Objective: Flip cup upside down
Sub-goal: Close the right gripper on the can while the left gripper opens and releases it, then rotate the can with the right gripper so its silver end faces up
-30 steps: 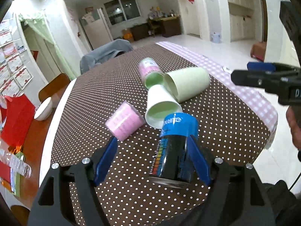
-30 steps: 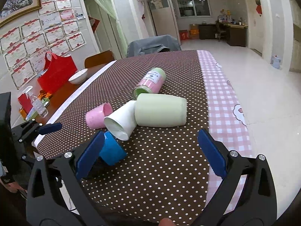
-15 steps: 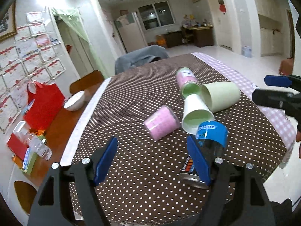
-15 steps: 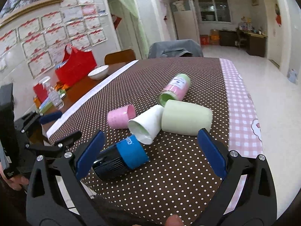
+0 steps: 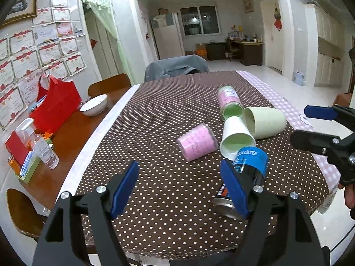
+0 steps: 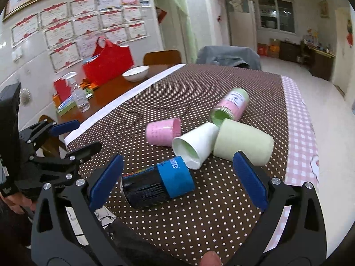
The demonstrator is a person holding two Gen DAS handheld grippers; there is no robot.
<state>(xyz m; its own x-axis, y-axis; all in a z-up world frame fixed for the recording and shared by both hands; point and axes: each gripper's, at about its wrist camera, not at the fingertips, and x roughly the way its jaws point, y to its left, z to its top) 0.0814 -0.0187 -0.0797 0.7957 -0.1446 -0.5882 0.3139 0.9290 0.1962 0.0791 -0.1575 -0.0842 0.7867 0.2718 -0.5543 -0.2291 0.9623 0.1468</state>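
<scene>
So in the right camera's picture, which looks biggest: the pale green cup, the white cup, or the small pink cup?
1. Pale green cup
2. White cup
3. Small pink cup

Green is clearly largest; white and pink look close, so that order is unsure.

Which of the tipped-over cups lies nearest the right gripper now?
The black cup with the blue band, lying on its side between the right gripper's open fingers. The white, pink and pale green cups lie farther off.

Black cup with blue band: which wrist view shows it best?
Right wrist: the black cup with blue band lies on its side, fully visible between the open fingers. In the left wrist view, the left hand-held gripper's blue finger pad covers part of it.
</scene>
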